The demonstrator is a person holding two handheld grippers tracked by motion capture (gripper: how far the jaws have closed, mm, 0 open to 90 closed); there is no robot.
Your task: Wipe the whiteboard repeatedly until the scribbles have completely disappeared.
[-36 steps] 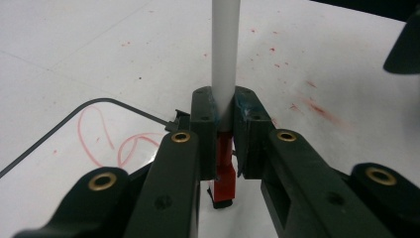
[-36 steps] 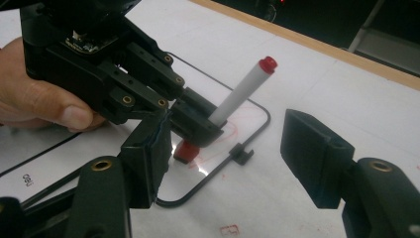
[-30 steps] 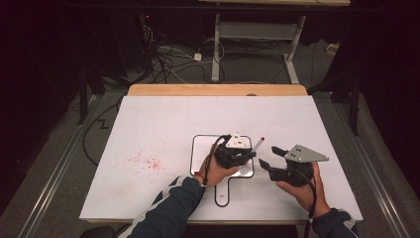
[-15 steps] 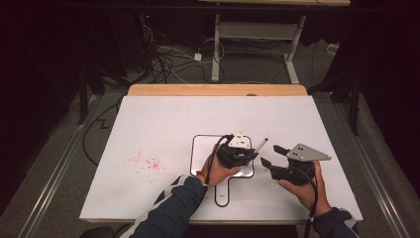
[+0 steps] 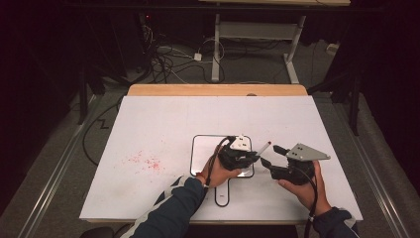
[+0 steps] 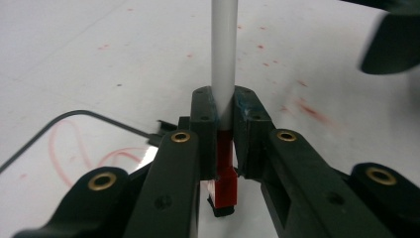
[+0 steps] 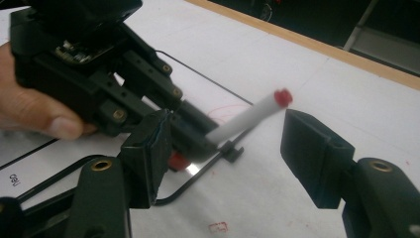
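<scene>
Nearest the person, two forearms in dark sleeves came up from the lower edge of the high view, each hand carrying a tool. The left tool (image 5: 250, 157) sat over the small whiteboard (image 5: 203, 148), a black-rimmed board with a short handle pointing toward the person, lying flat on the white counter (image 5: 148, 119). Its two black jaws were closed on a red marker (image 6: 224, 64): in the left gripper view the white barrel rose straight up between the pads, with the red end section and a dark tip just below them. In the high view the marker (image 5: 262, 148) stuck out to the right of that tool, tilted upward, its free end red.

Just beside it to the right, the right tool (image 5: 270, 157) was held with its grey three-cornered plate on top. Its jaws stood wide apart, gripping nothing. In the right gripper view the marker's (image 7: 247, 119) red end lay in the gap between those jaws, closer to the right-hand one and touching neither. The left hand's (image 7: 34, 106) thumb and fingers wrapped the body of the other tool at upper left.

Faint red scribbles (image 6: 74, 148) marked the whiteboard. Farther left on the counter lay a scatter of red specks (image 5: 146, 161). Beyond the white top ran a wooden edge (image 5: 218, 89), then dark floor with tangled cables (image 5: 168, 54) and a metal frame's legs (image 5: 257, 44).
</scene>
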